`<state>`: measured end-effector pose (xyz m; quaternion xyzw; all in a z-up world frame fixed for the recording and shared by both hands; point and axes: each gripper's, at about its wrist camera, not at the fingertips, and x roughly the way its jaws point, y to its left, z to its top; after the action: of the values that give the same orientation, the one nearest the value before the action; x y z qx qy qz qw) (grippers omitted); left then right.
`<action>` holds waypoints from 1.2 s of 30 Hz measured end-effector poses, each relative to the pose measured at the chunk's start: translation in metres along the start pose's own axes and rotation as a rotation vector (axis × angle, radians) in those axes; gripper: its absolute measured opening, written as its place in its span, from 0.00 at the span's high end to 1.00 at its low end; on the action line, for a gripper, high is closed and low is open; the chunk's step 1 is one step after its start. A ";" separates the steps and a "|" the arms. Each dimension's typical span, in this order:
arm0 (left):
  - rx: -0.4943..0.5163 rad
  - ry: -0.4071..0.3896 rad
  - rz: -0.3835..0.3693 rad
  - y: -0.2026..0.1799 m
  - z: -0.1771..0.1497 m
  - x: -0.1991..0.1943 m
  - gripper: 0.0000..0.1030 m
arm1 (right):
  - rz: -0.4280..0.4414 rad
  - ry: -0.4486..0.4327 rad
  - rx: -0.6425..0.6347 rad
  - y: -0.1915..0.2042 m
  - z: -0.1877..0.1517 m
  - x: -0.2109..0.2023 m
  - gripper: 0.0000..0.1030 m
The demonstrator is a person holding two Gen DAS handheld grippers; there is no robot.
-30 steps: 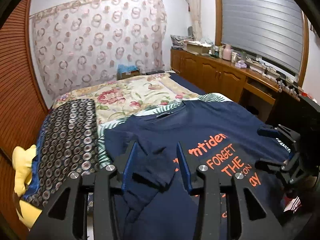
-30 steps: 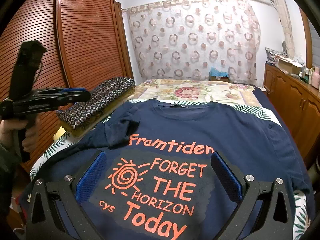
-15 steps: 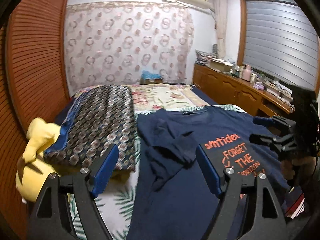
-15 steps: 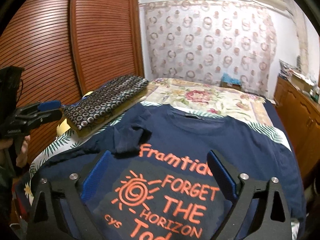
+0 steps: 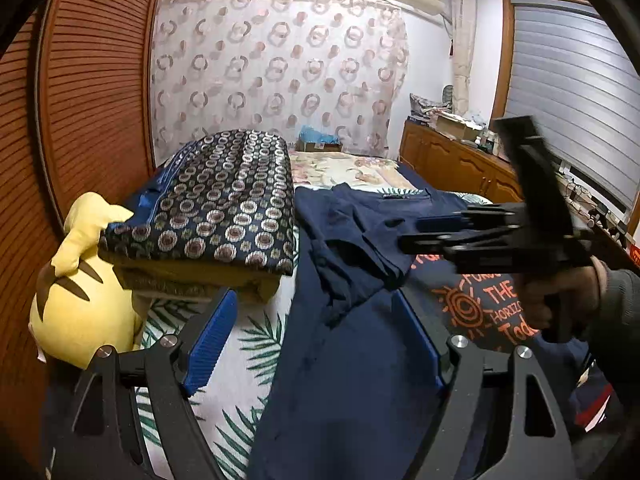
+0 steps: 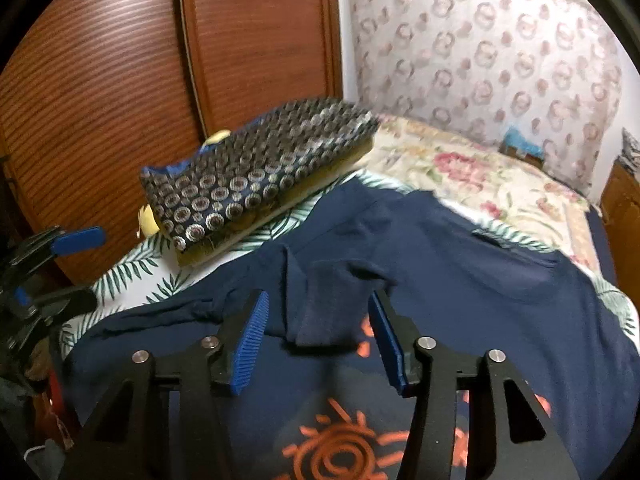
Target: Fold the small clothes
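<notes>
T-shirt [image 6: 460, 280] lies flat, collar toward curtain [image 6: 500, 48].

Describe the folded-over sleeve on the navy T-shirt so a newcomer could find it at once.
Start at the bed with the palm-leaf sheet, where the navy cotton T-shirt with orange print lies spread flat. Beside the folded circle-patterned dark blanket, the short navy sleeve is flipped inward over the chest. It is the only raised, doubled flap, just above the orange sun print.
</notes>
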<state>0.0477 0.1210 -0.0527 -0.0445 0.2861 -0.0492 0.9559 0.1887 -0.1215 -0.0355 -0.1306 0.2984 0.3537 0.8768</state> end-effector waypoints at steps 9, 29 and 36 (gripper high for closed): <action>0.002 0.010 -0.006 -0.002 -0.006 0.001 0.22 | -0.083 0.127 -0.043 -0.006 0.006 0.055 0.81; 0.001 0.018 -0.017 -0.013 -0.008 0.003 0.22 | -0.169 0.014 0.063 -0.036 -0.029 -0.018 0.96; 0.000 0.008 -0.011 -0.013 -0.007 -0.001 0.22 | -0.174 -0.024 0.054 -0.012 -0.024 -0.022 0.75</action>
<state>0.0424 0.1074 -0.0566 -0.0457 0.2899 -0.0547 0.9544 0.1737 -0.1524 -0.0402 -0.1281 0.2850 0.2694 0.9109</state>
